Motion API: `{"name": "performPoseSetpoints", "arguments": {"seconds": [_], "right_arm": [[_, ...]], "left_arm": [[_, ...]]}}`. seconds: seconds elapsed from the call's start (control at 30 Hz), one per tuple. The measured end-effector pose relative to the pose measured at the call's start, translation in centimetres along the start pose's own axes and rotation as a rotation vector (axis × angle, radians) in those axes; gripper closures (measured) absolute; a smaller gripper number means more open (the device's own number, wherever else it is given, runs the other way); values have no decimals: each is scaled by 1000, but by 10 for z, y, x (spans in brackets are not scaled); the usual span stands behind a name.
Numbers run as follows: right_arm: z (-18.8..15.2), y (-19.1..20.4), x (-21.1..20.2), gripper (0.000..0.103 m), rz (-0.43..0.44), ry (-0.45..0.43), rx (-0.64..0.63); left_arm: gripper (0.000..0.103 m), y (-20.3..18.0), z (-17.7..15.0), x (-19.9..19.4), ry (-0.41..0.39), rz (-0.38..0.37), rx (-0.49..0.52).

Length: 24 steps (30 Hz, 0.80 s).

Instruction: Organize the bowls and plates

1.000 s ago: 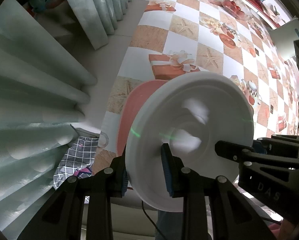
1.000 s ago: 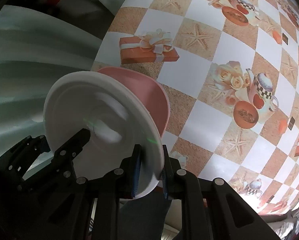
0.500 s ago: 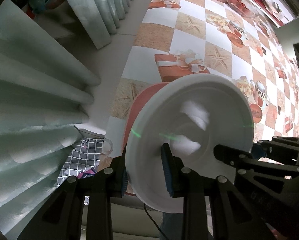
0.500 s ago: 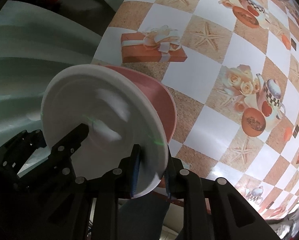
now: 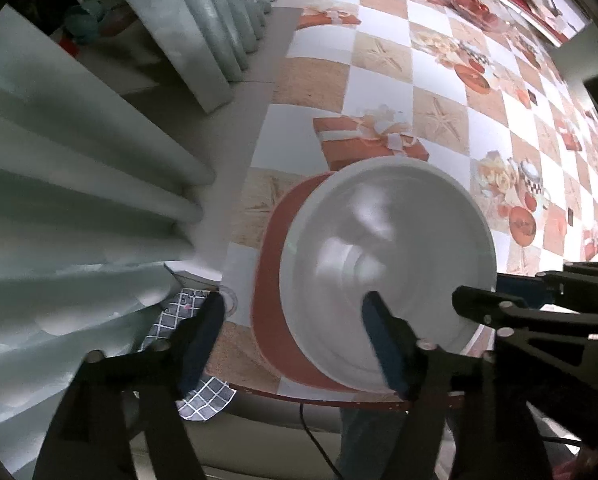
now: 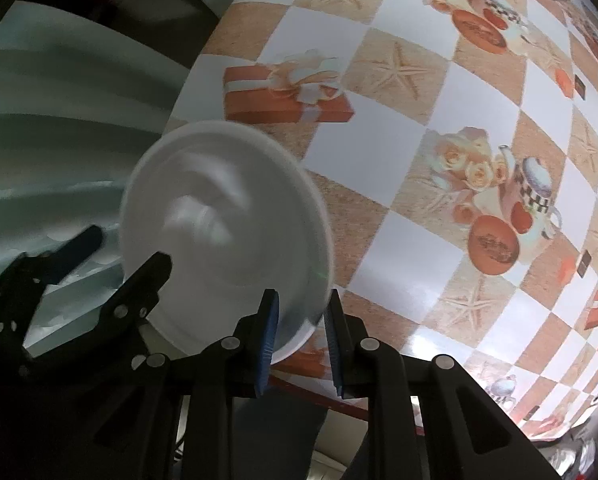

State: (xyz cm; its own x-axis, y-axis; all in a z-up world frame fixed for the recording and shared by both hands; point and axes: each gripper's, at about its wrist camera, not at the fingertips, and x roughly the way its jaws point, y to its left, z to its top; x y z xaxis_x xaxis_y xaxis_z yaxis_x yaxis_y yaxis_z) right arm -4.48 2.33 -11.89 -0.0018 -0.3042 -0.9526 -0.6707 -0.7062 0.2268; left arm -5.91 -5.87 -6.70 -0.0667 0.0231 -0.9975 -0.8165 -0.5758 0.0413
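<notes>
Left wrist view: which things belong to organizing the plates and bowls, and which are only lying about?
Belong to the job:
white plate
pink plate beneath it
left gripper, jaws just opened
right gripper

Lying about:
curtain
checked cloth
patterned tablecloth

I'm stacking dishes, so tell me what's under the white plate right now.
Under the white plate lies a pink plate, its rim showing on one side only in the left wrist view. Its middle is covered, so anything between them cannot be seen. Below is the checkered tablecloth.

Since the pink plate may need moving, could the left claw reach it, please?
Probably, only at the bare rim of the pink plate: the left claw, jaws just opened, straddles both plates' rims, and the white plate covers the rest.
</notes>
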Motion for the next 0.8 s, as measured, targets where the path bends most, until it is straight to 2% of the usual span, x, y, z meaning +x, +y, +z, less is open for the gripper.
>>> {"name": "performPoseSetpoints", "arguments": {"seconds": [0.03, 0.07, 0.1, 0.13, 0.17, 0.2, 0.33, 0.5, 0.57, 0.73, 0.8], "right_arm": [[-3, -1, -1, 73, -5, -2, 2], [-5, -3, -4, 63, -27, -7, 4], [-6, -4, -5, 47, -50, -11, 6], [-8, -8, -7, 39, -62, -22, 9], [-9, -10, -10, 22, -52, -31, 12], [-12, -13, -13, 11, -38, -41, 19], [-21, -17, -28, 8, -55, -80, 7], [-28, -10, -46, 8, -85, -105, -28], [-30, -5, -55, 8, -98, -122, -44], [-27, 15, -79, 8, -149, -164, -114], [-27, 18, -87, 8, -163, -173, -153]], "left_arm": [[23, 1, 0, -1, -5, 4, -5], [23, 3, -1, -2, -14, 11, -13], [22, 5, -2, -3, -17, 15, -20], [19, 7, -2, -3, -14, 21, -29], [16, 9, -2, -1, 14, 37, -36], [11, 10, -3, 1, 32, 32, -37], [11, 7, -10, -7, 5, 33, -6], [10, -8, -18, -34, -89, 71, 36], [10, -12, -19, -44, -102, 50, 51], [10, -13, -22, -60, -75, -44, 73], [10, -17, -25, -69, -78, -41, 90]]}}
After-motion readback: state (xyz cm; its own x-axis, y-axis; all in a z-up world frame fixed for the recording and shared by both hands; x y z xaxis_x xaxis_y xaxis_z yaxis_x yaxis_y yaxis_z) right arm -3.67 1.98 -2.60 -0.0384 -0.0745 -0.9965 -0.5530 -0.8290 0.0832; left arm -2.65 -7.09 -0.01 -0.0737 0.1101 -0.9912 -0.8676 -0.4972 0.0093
